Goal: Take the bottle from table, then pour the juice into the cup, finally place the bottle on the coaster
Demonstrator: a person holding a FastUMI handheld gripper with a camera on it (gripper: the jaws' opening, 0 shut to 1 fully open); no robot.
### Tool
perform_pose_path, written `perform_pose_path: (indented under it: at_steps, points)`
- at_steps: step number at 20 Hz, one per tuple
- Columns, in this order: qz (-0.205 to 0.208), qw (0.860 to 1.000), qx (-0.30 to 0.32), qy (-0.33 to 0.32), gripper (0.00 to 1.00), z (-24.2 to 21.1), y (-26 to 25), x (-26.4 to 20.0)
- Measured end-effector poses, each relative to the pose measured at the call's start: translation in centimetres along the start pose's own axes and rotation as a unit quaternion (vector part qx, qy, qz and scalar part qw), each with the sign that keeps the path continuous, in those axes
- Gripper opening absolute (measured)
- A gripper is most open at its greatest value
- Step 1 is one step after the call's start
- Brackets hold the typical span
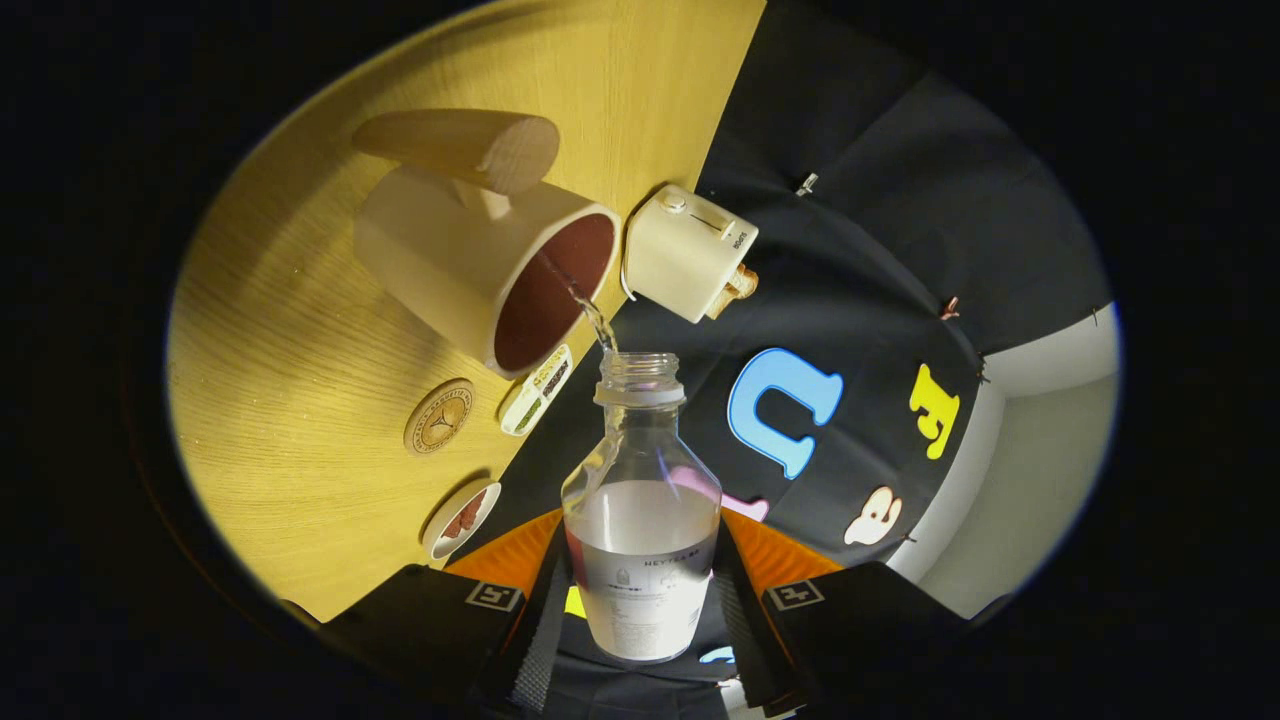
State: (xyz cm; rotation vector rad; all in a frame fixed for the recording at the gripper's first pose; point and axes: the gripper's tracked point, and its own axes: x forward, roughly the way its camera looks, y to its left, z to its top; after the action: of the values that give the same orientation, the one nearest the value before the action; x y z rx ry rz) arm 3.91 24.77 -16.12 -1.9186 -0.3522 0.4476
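Gripper view: one bottle point(641, 520) in claw point(640, 600), one cup point(490, 275), three coasters point(438, 416).

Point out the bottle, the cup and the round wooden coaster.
bottle point(641, 540): gripper view, its clear body, held between the tool's fingers.
cup point(440, 255): gripper view, its pale outer wall.
coaster point(439, 417): gripper view, its printed top face, on the table.

Clear bottle point(641, 520) tilting, half full, streaming liquid into cream cup point(480, 265); round wooden coaster point(438, 416) lying nearby.
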Motion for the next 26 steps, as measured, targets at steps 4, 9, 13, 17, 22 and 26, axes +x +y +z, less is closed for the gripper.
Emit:
perform_pose_path:
  at_steps: [4, 9, 13, 17, 22, 26]
  points:
    - [0.000, 1.000, -0.021, -0.007, 0.73, 0.2, -0.1, 0.1]
    - [-0.005, 0.998, -0.053, -0.024, 0.73, 0.6, 0.0, 0.3]
    - [-0.015, 0.994, -0.098, -0.050, 0.73, 1.3, 0.2, 0.6]
    - [-0.027, 0.989, -0.127, -0.064, 0.73, 1.3, 0.1, 0.4]
    - [-0.065, 0.976, -0.185, -0.094, 0.73, 2.8, -2.1, 1.3]
    - [-0.078, 0.963, -0.231, -0.118, 0.73, 3.6, -2.6, 1.6]
